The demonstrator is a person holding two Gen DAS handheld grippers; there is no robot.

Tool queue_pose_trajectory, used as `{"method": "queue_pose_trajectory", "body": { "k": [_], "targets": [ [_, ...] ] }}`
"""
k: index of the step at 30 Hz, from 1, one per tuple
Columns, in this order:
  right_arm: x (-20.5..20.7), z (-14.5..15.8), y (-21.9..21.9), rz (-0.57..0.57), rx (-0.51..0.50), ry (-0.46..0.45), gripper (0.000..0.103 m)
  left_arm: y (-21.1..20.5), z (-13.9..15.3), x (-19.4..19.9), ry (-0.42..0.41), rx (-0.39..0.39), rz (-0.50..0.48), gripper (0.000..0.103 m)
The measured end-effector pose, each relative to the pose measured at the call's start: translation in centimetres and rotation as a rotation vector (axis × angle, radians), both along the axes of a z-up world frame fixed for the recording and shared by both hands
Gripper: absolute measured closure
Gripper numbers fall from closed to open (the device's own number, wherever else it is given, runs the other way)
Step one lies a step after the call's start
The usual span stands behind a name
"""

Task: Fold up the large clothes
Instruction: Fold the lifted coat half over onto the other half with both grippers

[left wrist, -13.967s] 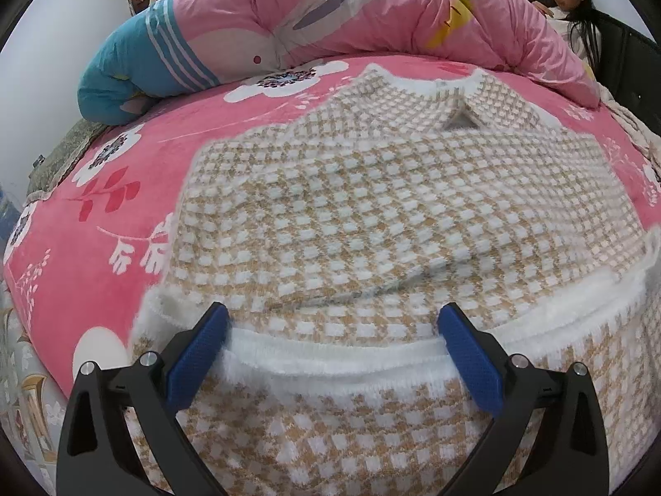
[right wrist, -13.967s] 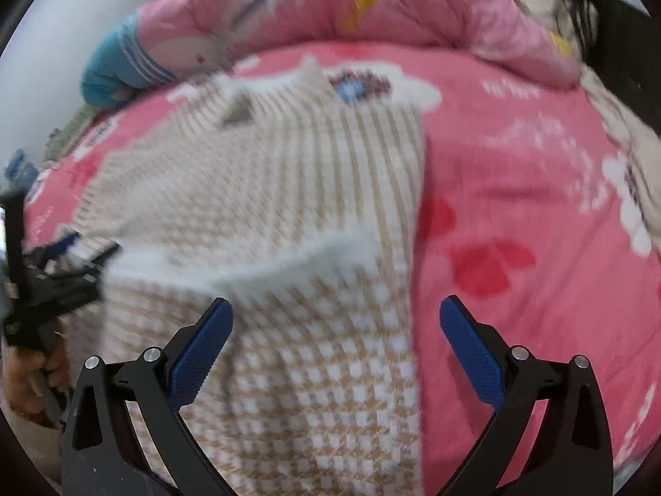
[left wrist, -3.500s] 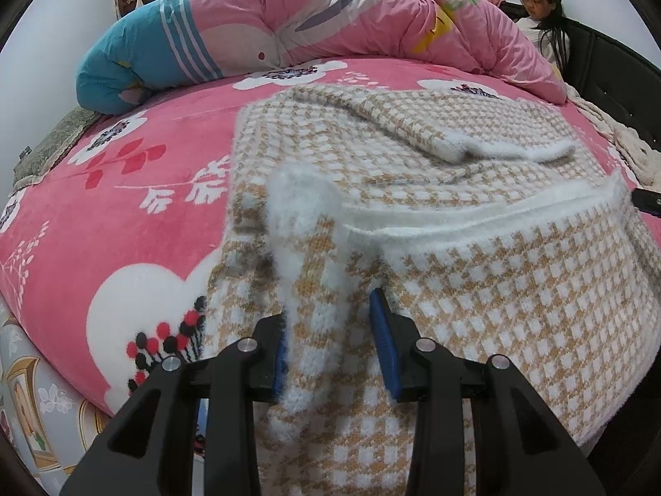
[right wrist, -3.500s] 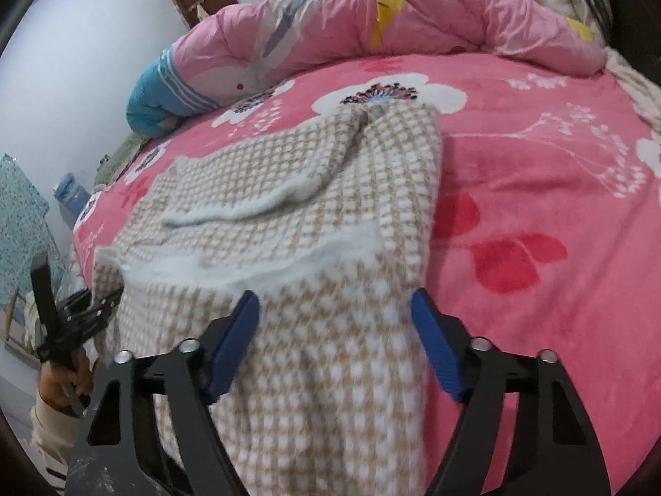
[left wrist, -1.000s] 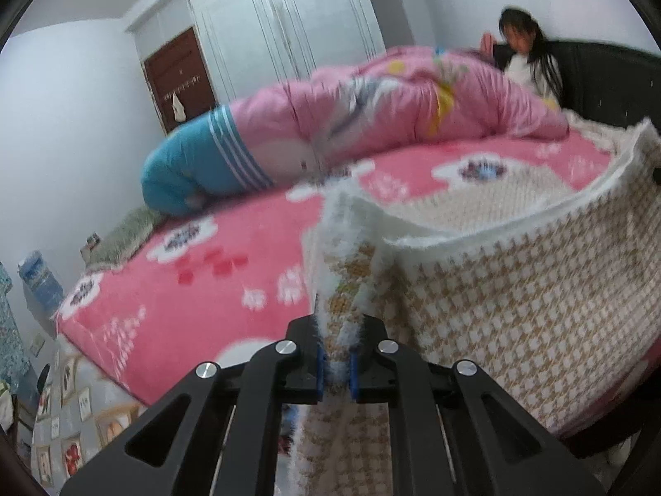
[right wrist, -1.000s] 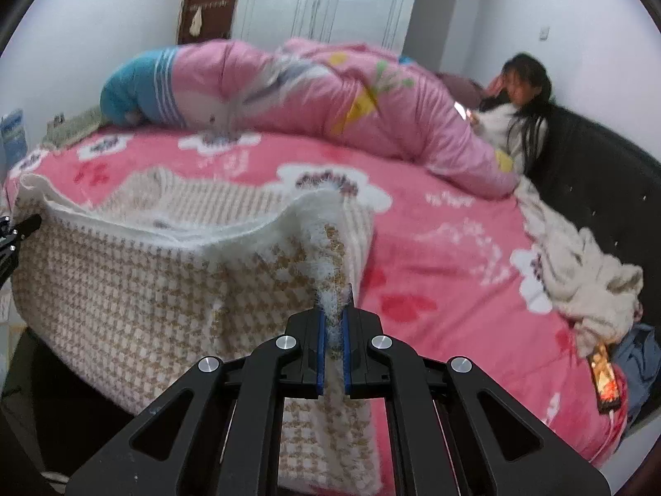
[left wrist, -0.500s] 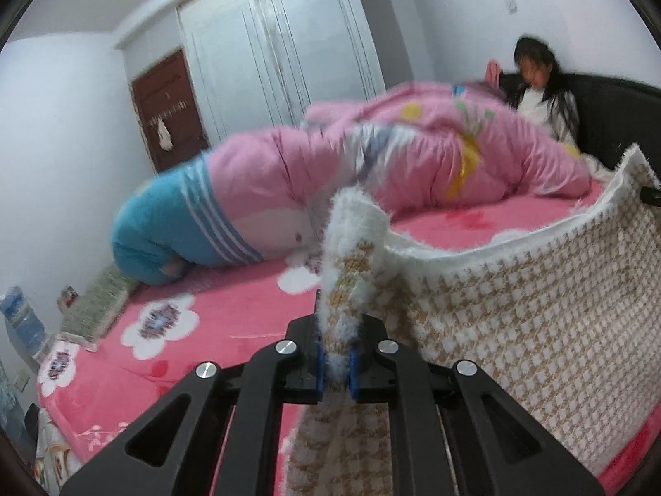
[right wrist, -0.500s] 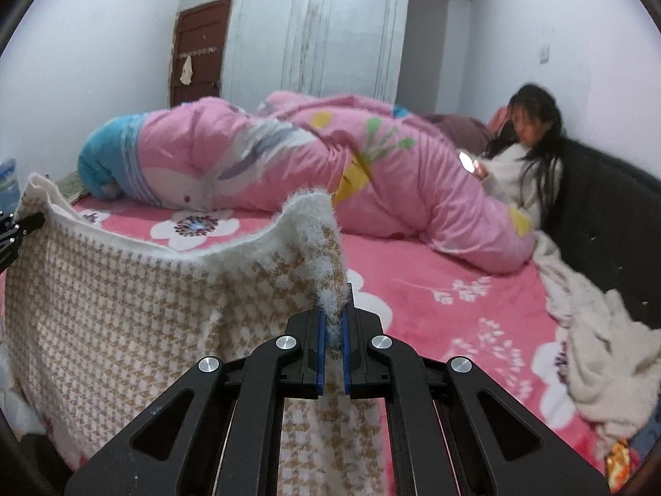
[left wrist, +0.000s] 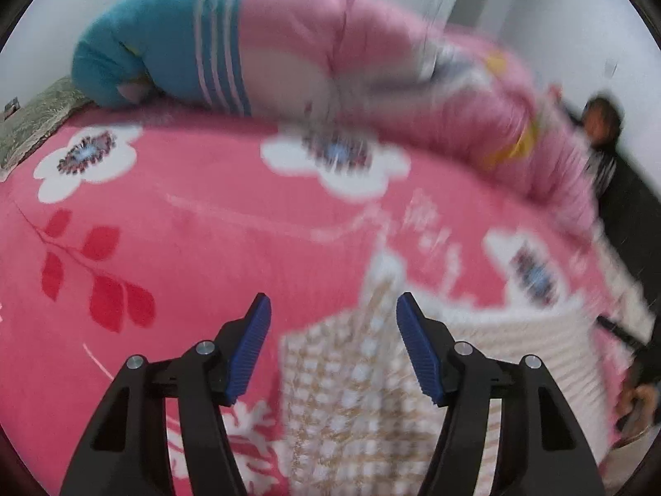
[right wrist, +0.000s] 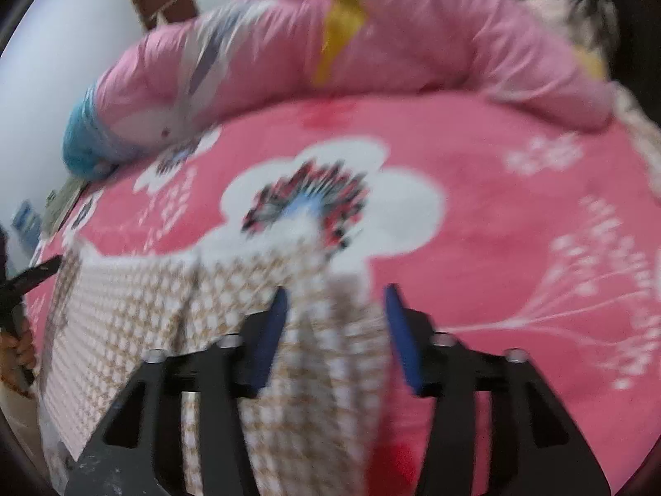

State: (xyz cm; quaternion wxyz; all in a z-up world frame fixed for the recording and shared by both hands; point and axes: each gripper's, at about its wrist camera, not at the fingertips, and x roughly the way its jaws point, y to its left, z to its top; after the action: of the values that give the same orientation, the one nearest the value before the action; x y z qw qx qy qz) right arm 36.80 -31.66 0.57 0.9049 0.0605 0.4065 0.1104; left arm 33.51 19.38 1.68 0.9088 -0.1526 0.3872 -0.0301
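Observation:
The tan and white checked garment with a fluffy white edge lies on the pink flowered bed. In the left wrist view my left gripper has its jaws opening, and a corner of the cloth stands loose between the blue pads, touching neither. In the right wrist view the garment spreads to the left. My right gripper is opening too, with the cloth's other corner slack between its pads. Both views are blurred by motion.
A rolled pink and blue quilt lies across the far side of the bed. A person sits at the far right by a dark headboard. The other gripper's tip and a hand show at the right wrist view's left edge.
Both grippers swung forward and down over the bed, carrying the garment's edge across it. Both then opened, letting go of the corners they were shut on.

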Motion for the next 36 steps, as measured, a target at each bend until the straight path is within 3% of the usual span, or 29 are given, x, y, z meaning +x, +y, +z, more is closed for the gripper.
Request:
{"method": "queue_pose_trajectory", "body": {
  "k": [3,7,9,11,13,15,16,18,20,22,24,28,31,33,36],
  "targets": [
    [0.9,1.6,1.5,0.06,0.074,0.013,0.053,-0.9,1.7,0.2,-0.048,-0.058,-0.072,0.041],
    [2.7,-0.2,8.1,0.193,0.057,0.108,0.057,-5.7,-1.5,3.8,0.108,-0.045,-0.208,0.04],
    [3.9,-1.8,8.7,0.173,0.024,0.158,0.058,-5.9,-4.3,5.1,0.19,0.005,-0.175,0.04],
    [4.8,-2.6,6.4,0.114,0.087,0.182,0.058,-4.1,-4.9,5.1,0.178,-0.068,-0.142,0.043],
    [4.8,-3.0,1.9,0.032,0.253,0.228,0.063,-1.2,-4.3,4.5,0.155,-0.209,-0.082,0.043],
    [4.0,-2.6,-1.3,-0.042,0.308,0.245,0.064,0.4,-3.3,3.8,0.149,-0.212,-0.045,0.041],
    [3.3,-2.2,-1.9,-0.084,0.267,0.235,0.053,1.1,-2.7,3.3,0.158,-0.158,0.002,0.039],
    [0.7,0.0,-3.3,-0.124,0.218,0.179,0.053,1.6,-0.8,1.4,0.127,-0.074,0.048,0.039],
    [-2.3,2.2,-3.2,-0.104,0.219,0.136,0.048,0.8,1.1,-0.5,0.058,-0.051,0.015,0.039],
    [-6.0,4.0,-0.9,-0.039,0.157,0.083,0.041,-1.5,3.2,-3.2,-0.015,-0.011,-0.052,0.038],
    [-8.0,4.1,2.0,0.04,0.102,0.072,0.037,-4.8,4.0,-5.1,-0.045,0.008,-0.158,0.03],
    [-12.9,1.8,8.9,0.173,-0.035,0.067,0.031,-13.2,1.5,-9.2,-0.024,0.139,-0.364,0.029],
    [-12.1,-2.6,11.3,0.158,-0.134,0.125,0.028,-16.5,-3.6,-9.2,0.065,0.316,-0.352,0.027],
    [-11.3,-5.0,11.6,0.152,-0.177,0.151,0.023,-15.7,-6.1,-8.8,0.071,0.284,-0.34,0.022],
    [-12.8,-2.5,11.6,0.12,-0.192,0.137,0.023,-14.4,-3.8,-10.7,0.046,0.251,-0.308,0.022]
  ]
}}
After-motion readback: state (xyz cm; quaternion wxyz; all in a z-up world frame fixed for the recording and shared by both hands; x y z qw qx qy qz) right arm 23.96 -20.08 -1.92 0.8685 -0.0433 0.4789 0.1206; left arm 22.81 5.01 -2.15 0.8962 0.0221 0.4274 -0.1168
